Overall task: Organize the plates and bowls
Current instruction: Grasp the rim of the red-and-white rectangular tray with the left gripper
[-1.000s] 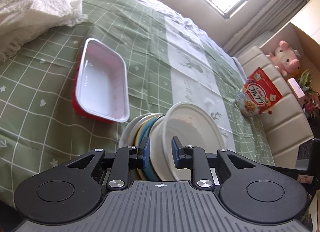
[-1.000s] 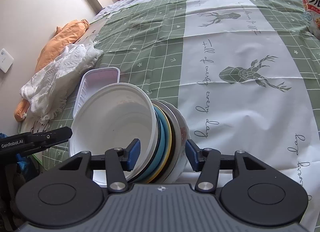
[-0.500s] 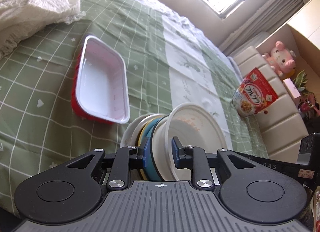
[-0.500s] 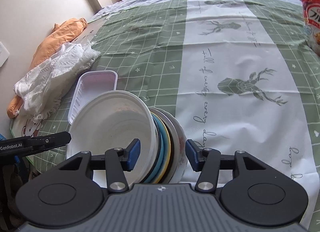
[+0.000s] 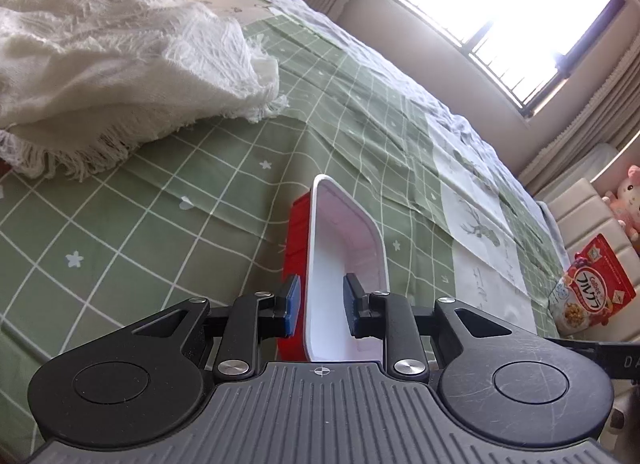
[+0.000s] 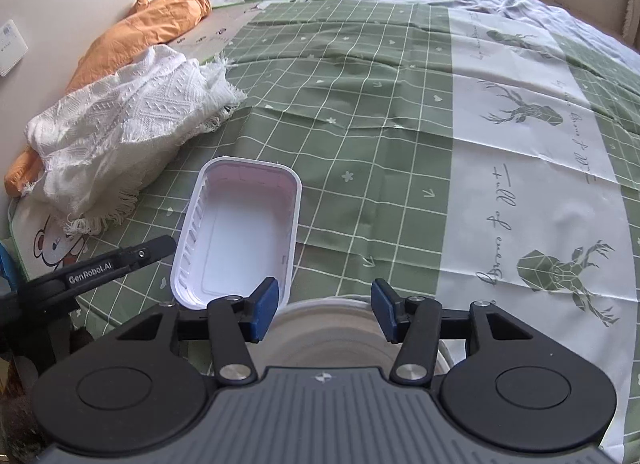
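Your left tongs (image 5: 316,310) are straddling the white tray's (image 5: 346,264) rim, open; your right tongs (image 6: 325,310) are hovering open above the white bowl (image 6: 328,328).

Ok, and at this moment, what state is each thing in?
tray: open side up, empty, lying on the bedspread.
bowl: below the right gripper, mostly hidden.
left gripper: open, the tray's wall lines up between its jaws, not pinched.
right gripper: open, over the bowl.
cereal bag: standing upright.
white blanket: crumpled.
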`<state>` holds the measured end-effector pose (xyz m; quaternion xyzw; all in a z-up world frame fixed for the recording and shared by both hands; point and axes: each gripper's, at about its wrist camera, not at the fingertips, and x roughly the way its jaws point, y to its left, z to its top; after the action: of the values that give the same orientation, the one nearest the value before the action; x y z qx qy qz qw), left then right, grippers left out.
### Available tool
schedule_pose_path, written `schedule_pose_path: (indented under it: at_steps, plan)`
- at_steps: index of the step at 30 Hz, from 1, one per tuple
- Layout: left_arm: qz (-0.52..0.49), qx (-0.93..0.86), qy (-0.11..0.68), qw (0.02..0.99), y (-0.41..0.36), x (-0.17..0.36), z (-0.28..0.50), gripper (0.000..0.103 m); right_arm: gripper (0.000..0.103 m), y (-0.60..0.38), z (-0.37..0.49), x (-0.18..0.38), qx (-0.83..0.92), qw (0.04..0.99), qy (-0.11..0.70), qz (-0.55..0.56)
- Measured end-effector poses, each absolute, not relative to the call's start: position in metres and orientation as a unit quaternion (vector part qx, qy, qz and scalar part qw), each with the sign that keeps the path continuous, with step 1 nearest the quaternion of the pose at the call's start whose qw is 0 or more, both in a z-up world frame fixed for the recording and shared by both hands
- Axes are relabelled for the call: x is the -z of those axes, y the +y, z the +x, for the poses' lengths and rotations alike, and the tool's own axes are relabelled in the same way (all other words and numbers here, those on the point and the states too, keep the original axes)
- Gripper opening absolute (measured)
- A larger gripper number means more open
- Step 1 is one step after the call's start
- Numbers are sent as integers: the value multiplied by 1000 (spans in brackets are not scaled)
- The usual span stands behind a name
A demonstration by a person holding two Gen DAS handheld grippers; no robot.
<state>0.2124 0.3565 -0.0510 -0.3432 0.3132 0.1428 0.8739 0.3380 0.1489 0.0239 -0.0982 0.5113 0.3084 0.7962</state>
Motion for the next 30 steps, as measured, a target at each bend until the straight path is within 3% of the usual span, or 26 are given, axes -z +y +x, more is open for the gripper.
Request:
schedule_pose_path:
  at_steps: [15, 30]
  plan:
    - [-342, -127, 307, 879, 381, 96, 211, 28, 51, 263, 381, 46, -254, 721, 628, -145]
    - [-373, -121, 281, 876, 409, 106, 178, 25, 47, 300, 350, 67, -298, 703, 619, -184]
